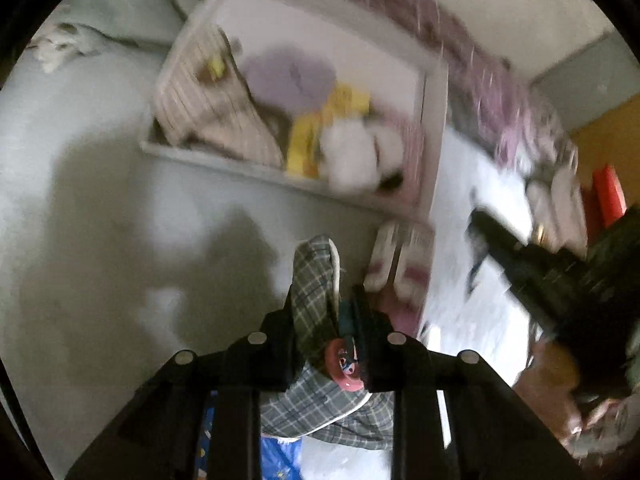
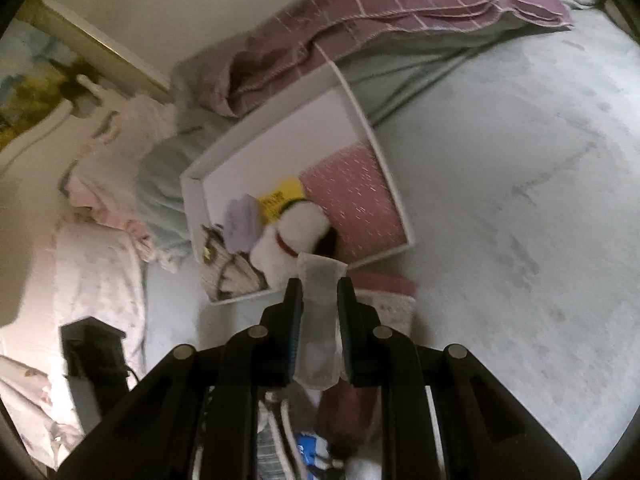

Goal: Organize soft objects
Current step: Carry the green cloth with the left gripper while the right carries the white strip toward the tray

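Note:
My left gripper is shut on a green plaid soft piece that hangs down past a pink toy face. My right gripper is shut on a white cloth item. A white tray on the grey bed holds a white plush dog, a yellow soft toy, a lilac piece and a striped pouch. In the right wrist view the tray lies just ahead of the right gripper, with the plush dog and a pink cloth in it.
A purple blanket lies bunched behind the tray. Pink-and-white bedding is at the left. Pink-striped socks lie near the left gripper. The right gripper's dark body shows at the right of the left wrist view. The grey bed surface spreads right.

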A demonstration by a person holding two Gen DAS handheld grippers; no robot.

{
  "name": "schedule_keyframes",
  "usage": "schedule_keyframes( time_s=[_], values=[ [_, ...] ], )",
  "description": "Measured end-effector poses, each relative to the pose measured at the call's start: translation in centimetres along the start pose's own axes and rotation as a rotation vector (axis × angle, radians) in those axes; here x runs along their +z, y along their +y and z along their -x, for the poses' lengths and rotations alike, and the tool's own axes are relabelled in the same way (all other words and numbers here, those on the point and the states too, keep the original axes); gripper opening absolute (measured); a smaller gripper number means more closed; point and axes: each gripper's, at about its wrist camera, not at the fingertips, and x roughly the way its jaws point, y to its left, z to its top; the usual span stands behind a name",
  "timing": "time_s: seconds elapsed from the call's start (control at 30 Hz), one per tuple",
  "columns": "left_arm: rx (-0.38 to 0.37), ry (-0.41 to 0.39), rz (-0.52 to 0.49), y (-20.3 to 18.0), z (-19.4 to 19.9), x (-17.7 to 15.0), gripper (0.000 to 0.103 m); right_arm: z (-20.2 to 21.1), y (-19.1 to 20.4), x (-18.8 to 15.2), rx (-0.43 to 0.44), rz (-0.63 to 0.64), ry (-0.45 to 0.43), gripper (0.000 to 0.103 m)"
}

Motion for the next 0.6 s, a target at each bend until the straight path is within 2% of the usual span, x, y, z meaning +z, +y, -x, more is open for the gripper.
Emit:
schedule_keyframes(
  time_s=[0.07, 0.17, 0.23, 0.33, 0.43, 0.53, 0.6],
  values=[
    [-0.004, -0.049, 0.051, 0.0, 0.9, 1.2, 0.022, -0.1, -0.3, 0.3, 0.012, 0.010, -0.022, 0.020],
    [-0.007, -0.064, 0.092, -0.5, 1.1, 3.6, 0.022, -0.4, -1.0, 0.9, 0.023, -0.008, -0.044, 0.020],
    [0.004, -0.105, 0.114, -1.3, 1.4, 5.6, 0.022, -0.8, -1.1, 1.9, 0.001, -0.022, -0.055, 0.020],
    [0.044, -0.192, 0.124, -2.2, 1.9, 8.2, 0.022, -1.2, -0.7, 3.8, -0.018, -0.017, -0.072, 0.020],
    [0.046, -0.261, 0.123, -3.3, 1.9, 10.7, 0.022, -1.4, -0.2, 6.2, 0.015, -0.021, -0.095, 0.020],
    [0.055, -0.313, 0.132, -4.4, 1.3, 12.9, 0.022, -2.1, 0.1, 8.0, 0.012, -0.010, -0.129, 0.020],
    [0.065, -0.325, 0.141, -4.9, 0.6, 14.4, 0.022, -2.7, -0.3, 8.0, 0.028, -0.007, -0.134, 0.020]
  ],
)
